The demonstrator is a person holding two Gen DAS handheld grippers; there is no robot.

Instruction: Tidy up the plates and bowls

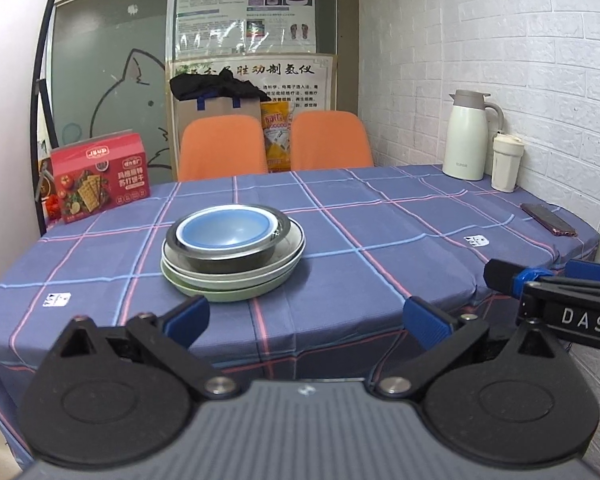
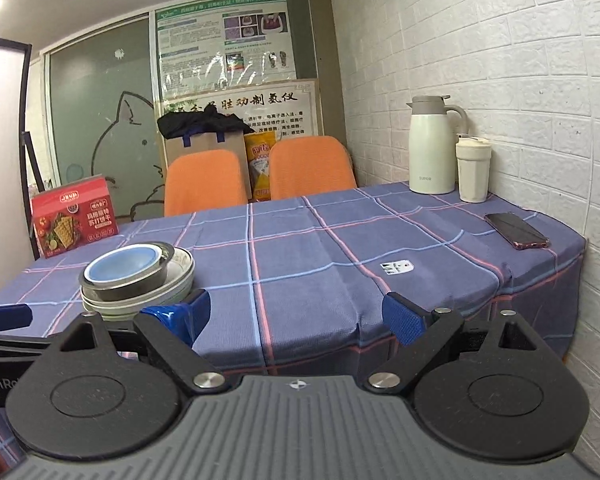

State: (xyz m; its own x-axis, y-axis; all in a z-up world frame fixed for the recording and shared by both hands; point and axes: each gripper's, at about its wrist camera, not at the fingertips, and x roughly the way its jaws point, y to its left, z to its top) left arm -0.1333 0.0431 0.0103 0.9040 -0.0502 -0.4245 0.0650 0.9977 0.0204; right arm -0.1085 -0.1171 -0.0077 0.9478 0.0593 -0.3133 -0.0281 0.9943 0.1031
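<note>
A stack stands on the blue plaid table: a blue bowl nests in a steel bowl, on a white plate over a green plate. The stack shows left in the right wrist view, with the blue bowl on top. My left gripper is open and empty, held off the table's near edge in front of the stack. My right gripper is open and empty, to the right of the stack, and it shows in the left wrist view.
A red cracker box stands at the back left. A white thermos and a cup stand at the back right, with a phone near the right edge. Two orange chairs stand behind the table. A brick wall runs along the right.
</note>
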